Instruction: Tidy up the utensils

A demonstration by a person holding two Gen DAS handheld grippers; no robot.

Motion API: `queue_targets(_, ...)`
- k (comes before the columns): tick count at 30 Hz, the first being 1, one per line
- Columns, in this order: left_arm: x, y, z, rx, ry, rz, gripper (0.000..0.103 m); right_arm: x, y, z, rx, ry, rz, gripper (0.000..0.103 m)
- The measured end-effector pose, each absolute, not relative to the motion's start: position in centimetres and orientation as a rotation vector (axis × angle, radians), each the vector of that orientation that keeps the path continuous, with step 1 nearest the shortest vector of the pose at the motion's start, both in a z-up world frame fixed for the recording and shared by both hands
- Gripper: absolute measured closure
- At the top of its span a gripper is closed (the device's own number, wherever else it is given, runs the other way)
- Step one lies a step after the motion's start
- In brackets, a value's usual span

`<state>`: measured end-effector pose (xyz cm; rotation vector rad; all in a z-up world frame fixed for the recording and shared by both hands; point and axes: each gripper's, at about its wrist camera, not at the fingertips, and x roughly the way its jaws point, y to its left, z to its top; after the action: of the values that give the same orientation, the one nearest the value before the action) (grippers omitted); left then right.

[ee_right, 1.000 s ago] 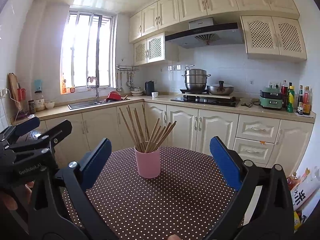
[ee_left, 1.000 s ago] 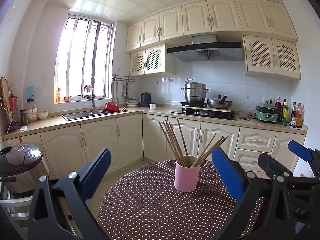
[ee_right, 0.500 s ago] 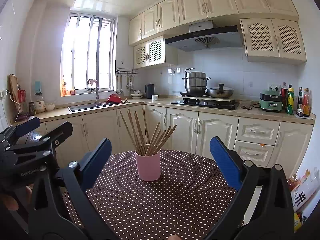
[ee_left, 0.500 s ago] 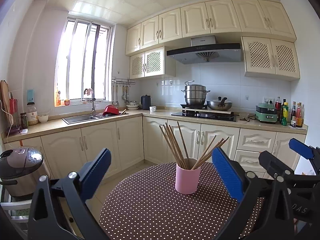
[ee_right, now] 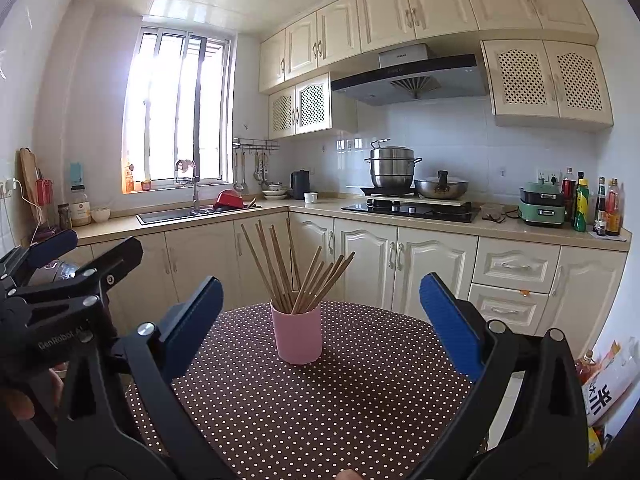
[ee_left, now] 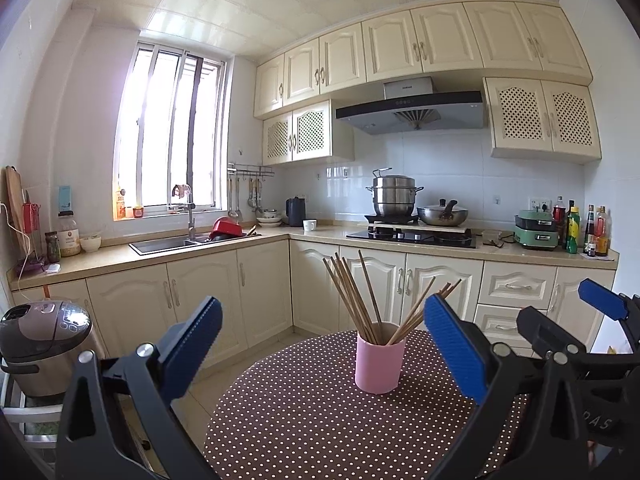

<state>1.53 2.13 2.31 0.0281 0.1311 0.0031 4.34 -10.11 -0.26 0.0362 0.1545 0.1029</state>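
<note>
A pink cup (ee_left: pixel 378 364) holding several wooden chopsticks (ee_left: pixel 352 292) stands on a round brown polka-dot table (ee_left: pixel 312 420). My left gripper (ee_left: pixel 320 316) is open, short of the cup, with nothing between its blue pads. In the same view my right gripper (ee_left: pixel 568 312) is open at the right edge. In the right wrist view the cup (ee_right: pixel 298 336) and chopsticks (ee_right: pixel 280 268) sit centred on the table (ee_right: pixel 320 412), beyond the open, empty right gripper (ee_right: pixel 320 292). The left gripper (ee_right: pixel 88 246) is open at the left, with a hand (ee_right: pixel 20 404) behind it.
A rice cooker (ee_left: pixel 44 340) stands on a rack left of the table. Beyond the table run cream cabinets, a counter with a sink (ee_left: pixel 168 244) and a stove with pots (ee_left: pixel 412 234). Bags and bottles (ee_right: pixel 608 384) sit on the floor at the right.
Both views have shifted slightly upward, so the cup sits a little lower in each. Both grippers stay open and empty. The cup and chopsticks have not moved.
</note>
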Motion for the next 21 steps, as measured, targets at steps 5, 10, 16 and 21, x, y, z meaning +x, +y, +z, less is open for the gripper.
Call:
queue_targets(5, 1.57, 2.24, 2.37, 0.033, 0.130, 0.010, 0.004, 4.39, -10.03, -0.52, 0.042, 0.157, 0.107, 0.006)
queue_targets(10, 1.71, 2.31, 2.23, 0.030, 0.135, 0.012, 0.004, 4.55, -9.87, -0.53, 0.038, 0.161, 0.109, 0.006)
queue_targets(16, 1.88, 2.38, 2.24, 0.036, 0.137, 0.012, 0.004, 4.66, -9.96, -0.51, 0.041, 0.166, 0.108, 0.006)
queue_targets(21, 1.89, 2.43, 2.17, 0.036, 0.139, 0.012, 0.004, 4.58, -9.91, -0.57, 0.041, 0.166, 0.108, 0.006)
